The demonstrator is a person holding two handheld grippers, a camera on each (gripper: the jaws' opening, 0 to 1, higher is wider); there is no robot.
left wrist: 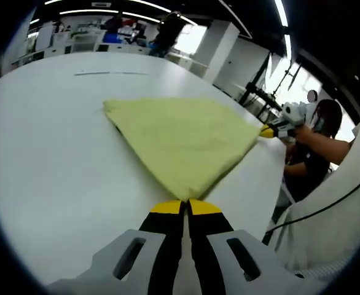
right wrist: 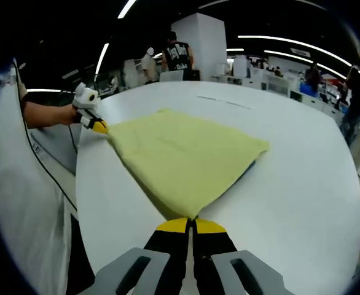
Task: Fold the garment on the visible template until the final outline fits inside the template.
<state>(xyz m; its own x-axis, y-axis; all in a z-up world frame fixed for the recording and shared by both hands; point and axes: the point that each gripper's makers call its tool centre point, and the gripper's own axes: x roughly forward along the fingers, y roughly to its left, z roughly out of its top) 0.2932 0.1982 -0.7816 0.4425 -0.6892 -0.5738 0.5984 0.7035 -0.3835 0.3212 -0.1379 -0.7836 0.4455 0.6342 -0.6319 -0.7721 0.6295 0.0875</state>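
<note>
- The left gripper [left wrist: 184,208] had its yellow-tipped jaws pressed together on the near corner of the pale yellow-green folded cloth garment [left wrist: 183,138], which lay flat on the white round-edged table [left wrist: 51,160].
- A dark blue edge, possibly the template, peeked from under the garment's left side; I could not tell for sure.
- The garment looked soft, light and limp, likely to sag and slide easily; corners and edges seemed the best places to take hold.
- The right gripper [right wrist: 192,222] was likewise clamped on another corner of the garment [right wrist: 186,157], with the table [right wrist: 303,172] around it.
</note>
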